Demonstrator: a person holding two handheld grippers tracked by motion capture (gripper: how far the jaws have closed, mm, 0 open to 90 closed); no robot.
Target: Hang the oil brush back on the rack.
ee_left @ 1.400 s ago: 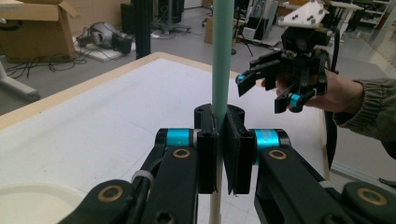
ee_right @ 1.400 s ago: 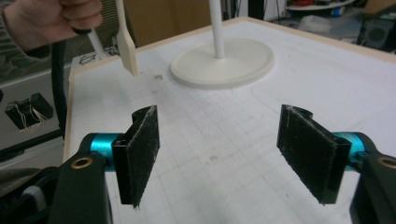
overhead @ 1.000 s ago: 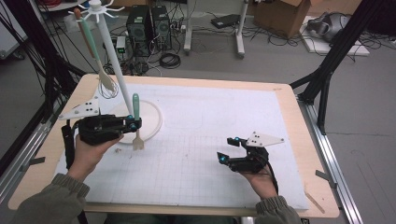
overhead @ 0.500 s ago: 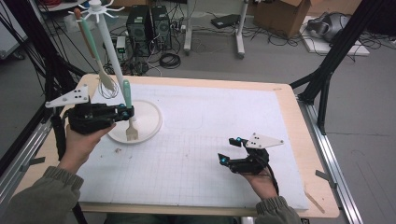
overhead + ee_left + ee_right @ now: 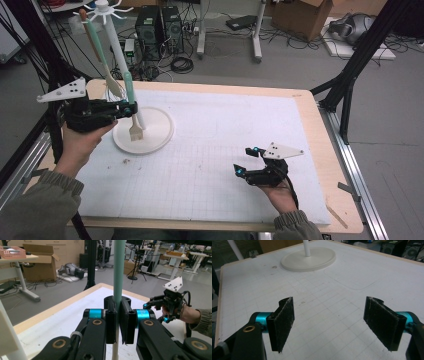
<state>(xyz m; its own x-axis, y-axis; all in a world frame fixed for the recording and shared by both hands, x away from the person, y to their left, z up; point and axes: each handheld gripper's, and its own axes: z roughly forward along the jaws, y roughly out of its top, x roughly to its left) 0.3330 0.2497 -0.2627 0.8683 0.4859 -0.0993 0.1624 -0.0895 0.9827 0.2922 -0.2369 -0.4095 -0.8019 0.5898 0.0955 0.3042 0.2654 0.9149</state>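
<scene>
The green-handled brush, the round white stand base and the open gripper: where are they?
Green-handled brush with pale bristles (image 5: pixel 129 90): high view, on its handle.
Round white stand base (image 5: pixel 156 134): high view, bare right part of the disc.
Right gripper (image 5: pixel 246 161): high view, midway between its open fingertips.

The left tool (image 5: pixel 117 322) hides the spatula's (image 5: pixel 119 267) middle; its head is cut off.

Utensil stand (image 5: pixel 143 131) set at the table's (image 5: pixel 310 115) far left, spatula (image 5: pixel 132 107) held upright over its base by the left gripper (image 5: pixel 127 110), right gripper (image 5: pixel 247 160) placed near the front right, well apart.
</scene>
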